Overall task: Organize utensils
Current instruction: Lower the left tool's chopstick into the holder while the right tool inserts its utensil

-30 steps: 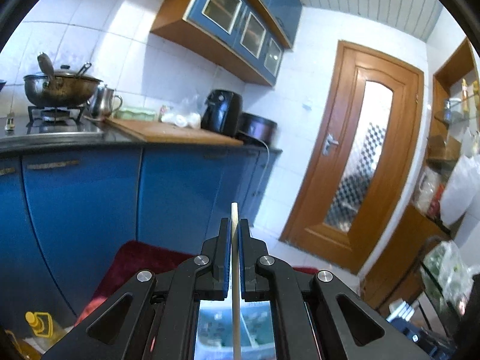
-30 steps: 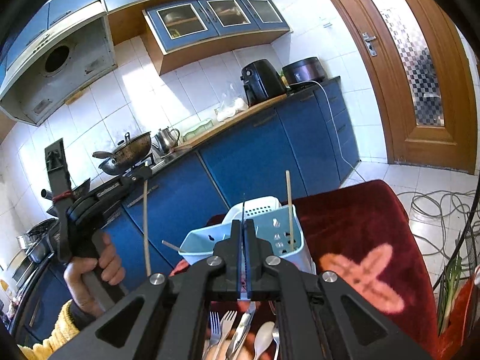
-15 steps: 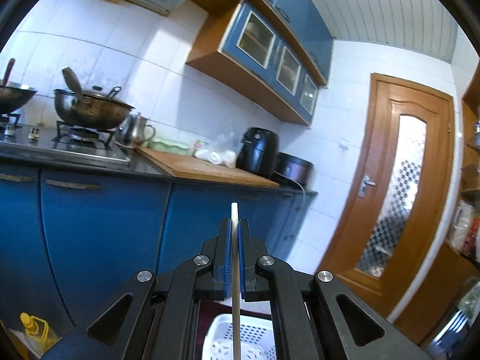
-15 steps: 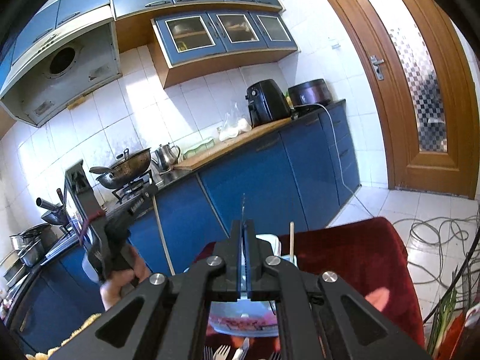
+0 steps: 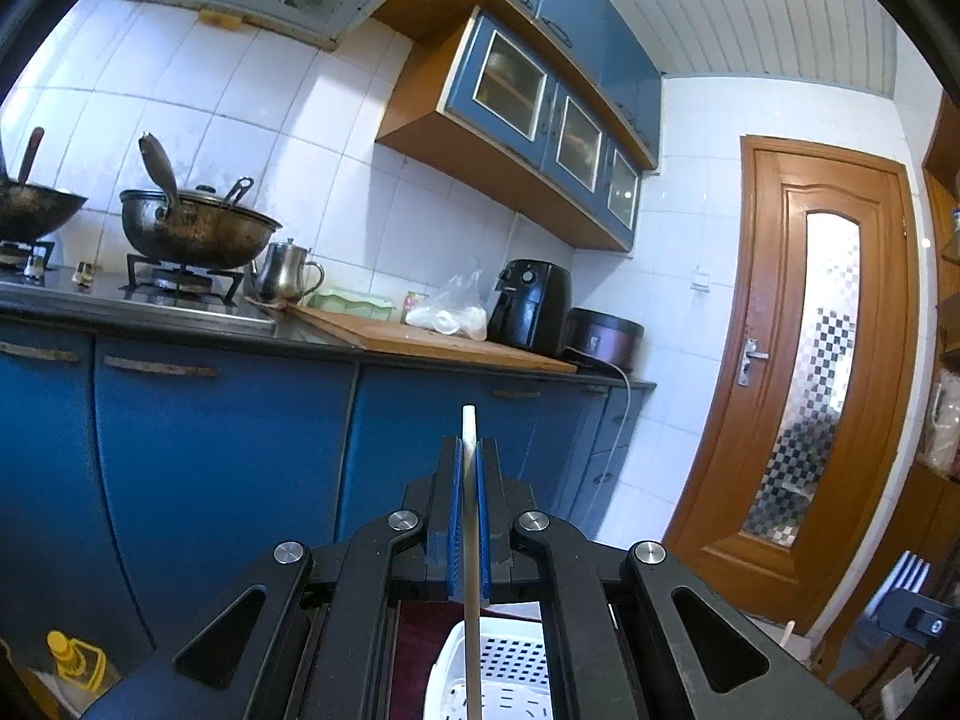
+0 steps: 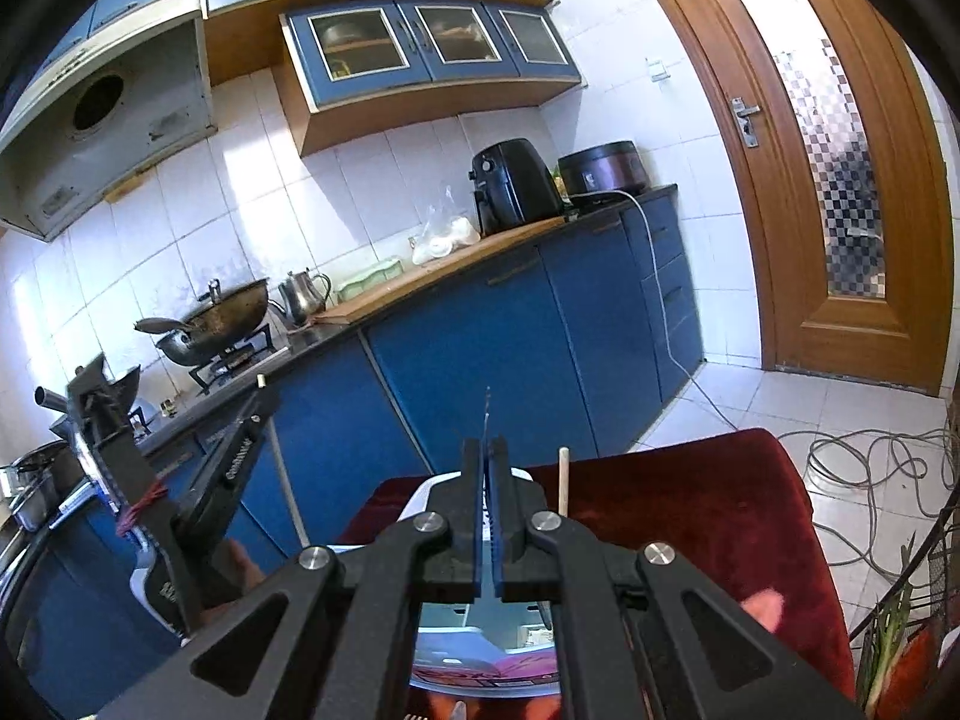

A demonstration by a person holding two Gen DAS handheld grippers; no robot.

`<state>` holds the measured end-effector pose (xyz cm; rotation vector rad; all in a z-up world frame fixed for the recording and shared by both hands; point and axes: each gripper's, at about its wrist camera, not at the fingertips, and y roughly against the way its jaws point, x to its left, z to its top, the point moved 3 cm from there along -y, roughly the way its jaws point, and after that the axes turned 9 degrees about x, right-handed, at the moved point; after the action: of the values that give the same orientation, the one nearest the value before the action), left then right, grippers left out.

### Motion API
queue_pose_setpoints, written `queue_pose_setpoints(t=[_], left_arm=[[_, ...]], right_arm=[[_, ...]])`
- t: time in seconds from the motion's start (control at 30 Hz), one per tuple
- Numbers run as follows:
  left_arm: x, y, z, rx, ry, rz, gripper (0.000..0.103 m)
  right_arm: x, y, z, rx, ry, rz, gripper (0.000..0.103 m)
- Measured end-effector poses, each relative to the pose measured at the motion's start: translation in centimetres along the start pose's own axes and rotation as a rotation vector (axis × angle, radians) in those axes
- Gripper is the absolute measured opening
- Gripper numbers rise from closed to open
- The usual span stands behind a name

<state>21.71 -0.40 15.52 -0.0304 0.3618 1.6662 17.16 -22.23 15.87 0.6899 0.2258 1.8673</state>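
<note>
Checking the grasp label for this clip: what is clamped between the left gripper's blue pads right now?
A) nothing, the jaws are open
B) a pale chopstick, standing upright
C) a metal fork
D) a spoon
B: in the left wrist view the left gripper is shut on a pale chopstick that stands upright, its tip rising above the blue pads and its lower end over the white basket.
</note>
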Motion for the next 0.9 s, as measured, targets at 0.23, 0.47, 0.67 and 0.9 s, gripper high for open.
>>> queue_pose_setpoints(t=[0.23,0.47,0.67,0.9], left_arm=[[0.1,0.0,-1.3,0.021,-0.027,-0.003,0.004],[0.4,-0.5,-2.8,0.080,-0.053,-0.021,0.004],[0.5,-0.8,-3.9,0.145,-0.072,-0.051,0.007],[0.4,-0.2,-4.1,0.195,-0.103,-0.086,0.043]], right_arm=[[-0.7,-1.9,-1.2,0.062,-0.006,-0.016,0.003],[-1.3,-3.4,-2.6,0.113,-0.027,-0.004,0.005],[-1.5,-3.5,-3.1,0.131,-0.050,0.014,0.006],[-0.9,-2.4,-3.0,0.104,-0.053,0.035,0.025]])
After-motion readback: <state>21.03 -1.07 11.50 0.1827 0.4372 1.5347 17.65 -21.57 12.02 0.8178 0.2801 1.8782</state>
